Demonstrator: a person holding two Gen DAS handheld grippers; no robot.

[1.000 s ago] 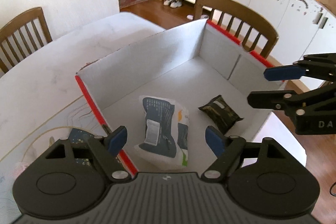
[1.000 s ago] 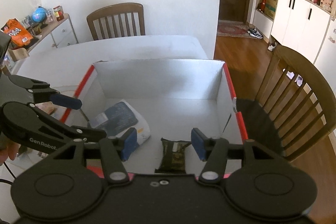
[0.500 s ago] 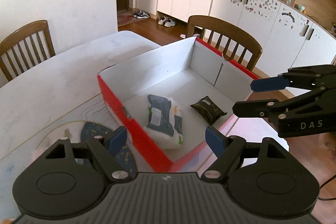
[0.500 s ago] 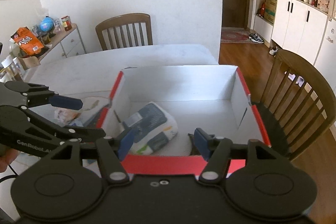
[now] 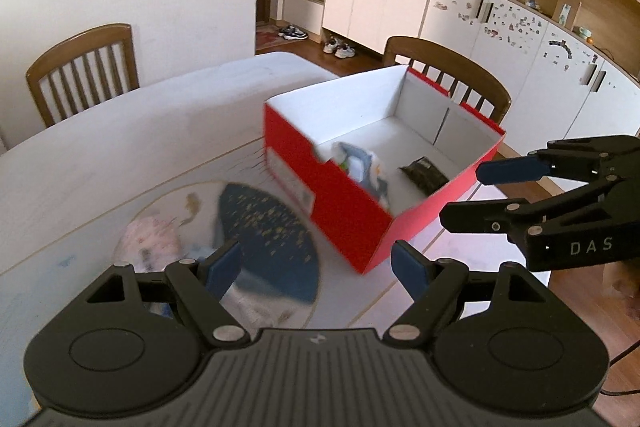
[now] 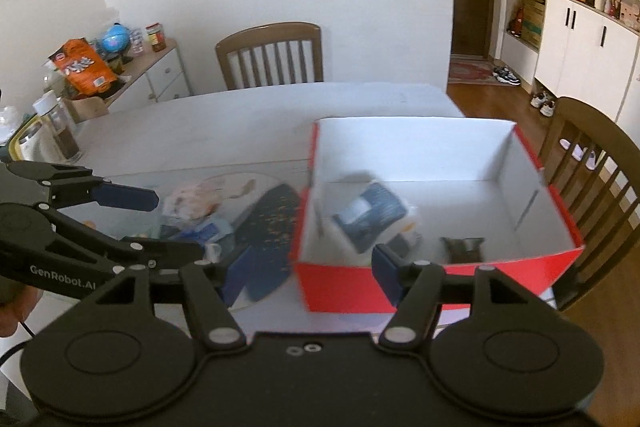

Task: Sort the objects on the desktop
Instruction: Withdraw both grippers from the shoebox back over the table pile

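Note:
A red box with a white inside (image 5: 340, 195) (image 6: 420, 287) stands on the table. In it lie a white and blue packet (image 5: 360, 163) (image 6: 372, 215) and a small dark packet (image 5: 424, 175) (image 6: 464, 247). Left of the box, loose on the table, are a dark blue speckled pouch (image 5: 268, 227) (image 6: 272, 223) and a pink and white packet (image 5: 152, 239) (image 6: 196, 199), both blurred. My left gripper (image 5: 316, 267) (image 6: 178, 225) is open above these loose items, holding nothing. My right gripper (image 6: 308, 267) (image 5: 462, 195) hovers at the box's near wall, its jaws opening with nothing between them.
The white table (image 5: 140, 139) carries a round printed mat under the loose items. Wooden chairs (image 5: 80, 67) (image 6: 592, 167) stand at the far side and beside the box. A jar (image 6: 60, 131) sits at the table's left edge near a side cabinet (image 6: 160, 75).
Both grippers have drawn back from over the box's inside to its outside, so the red outer walls now show. The right gripper's jaws have widened. The packets lie in the box as before.

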